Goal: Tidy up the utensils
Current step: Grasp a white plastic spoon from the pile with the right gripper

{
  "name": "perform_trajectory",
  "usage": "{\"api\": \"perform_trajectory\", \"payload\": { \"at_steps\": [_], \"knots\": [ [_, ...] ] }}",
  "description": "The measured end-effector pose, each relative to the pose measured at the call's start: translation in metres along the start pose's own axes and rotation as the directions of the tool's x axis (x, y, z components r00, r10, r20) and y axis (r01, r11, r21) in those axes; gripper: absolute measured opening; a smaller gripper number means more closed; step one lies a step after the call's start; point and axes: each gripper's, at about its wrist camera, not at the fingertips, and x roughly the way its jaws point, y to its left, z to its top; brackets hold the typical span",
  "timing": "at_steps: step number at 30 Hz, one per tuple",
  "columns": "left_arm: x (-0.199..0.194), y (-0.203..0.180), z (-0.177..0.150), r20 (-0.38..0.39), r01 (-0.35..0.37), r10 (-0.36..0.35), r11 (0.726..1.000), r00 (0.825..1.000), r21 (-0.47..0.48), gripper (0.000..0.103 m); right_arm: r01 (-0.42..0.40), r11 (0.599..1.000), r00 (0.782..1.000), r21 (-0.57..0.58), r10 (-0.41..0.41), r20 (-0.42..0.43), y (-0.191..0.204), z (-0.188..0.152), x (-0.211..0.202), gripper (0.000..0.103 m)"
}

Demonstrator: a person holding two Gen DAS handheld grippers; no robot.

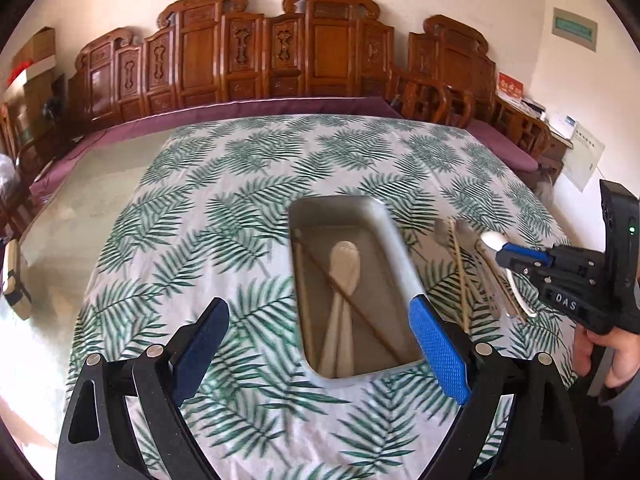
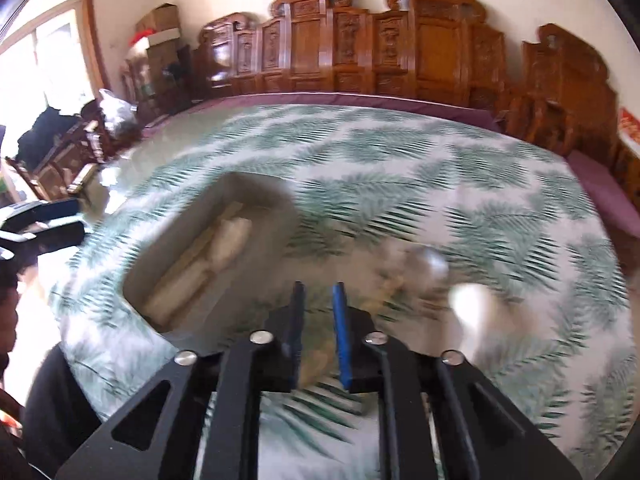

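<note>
The left gripper [image 1: 320,344] gapes wide and empty over the near end of the grey tray [image 1: 394,248], which holds white spoons [image 1: 345,268] and chopsticks [image 1: 352,308]. At its three o'clock, the right gripper [image 2: 319,300], jaws slightly parted and empty, hovers by loose utensils [image 1: 472,256] on the fern-print tablecloth [image 1: 224,208].

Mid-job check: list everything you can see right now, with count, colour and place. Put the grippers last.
tray: one, grey, on the tablecloth, centre.
white spoons: two, it seems, inside the tray.
chopsticks: at least two, brown, crossing inside the tray.
loose utensils: a blurred pile right of the tray: pale chopsticks, metal spoons, a white spoon; count unclear.
tablecloth: one, white with green fern leaves.
carved chairs: a wooden row along the wall.
left gripper: jaws wide apart, nothing between them, near the tray's near end.
right gripper: jaws slightly apart, nothing between them, over the pile.
</note>
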Motion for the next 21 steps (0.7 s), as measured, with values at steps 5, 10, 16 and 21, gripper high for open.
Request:
{"api": "perform_trajectory", "payload": {
  "at_steps": [5, 10, 16, 21],
  "knots": [
    [0.008, -0.034, 0.006, -0.001, 0.037, -0.037, 0.999, 0.999, 0.026, 0.088, 0.08, 0.995, 0.997, 0.062, -0.079, -0.019, -0.058, -0.019, 0.002, 0.019],
    [0.02, -0.068, 0.012, -0.007, 0.081, -0.081, 0.996, 0.997, 0.04, 0.088, 0.102, 0.989, 0.994, 0.105, -0.097, -0.047, -0.093, -0.036, 0.016, 0.028],
    [0.037, -0.102, 0.013, -0.022, 0.106, -0.105, 0.992, 0.994, 0.062, 0.088, 0.065, 0.989, 0.995, 0.131, -0.055, -0.082, -0.104, -0.05, 0.035, 0.039],
    [0.05, -0.121, 0.013, -0.047, 0.118, -0.115, 0.991, 0.992, 0.065, 0.088, 0.106, 0.988, 0.988, 0.114, -0.092, -0.123, -0.105, -0.053, 0.046, 0.039]
  ]
}}
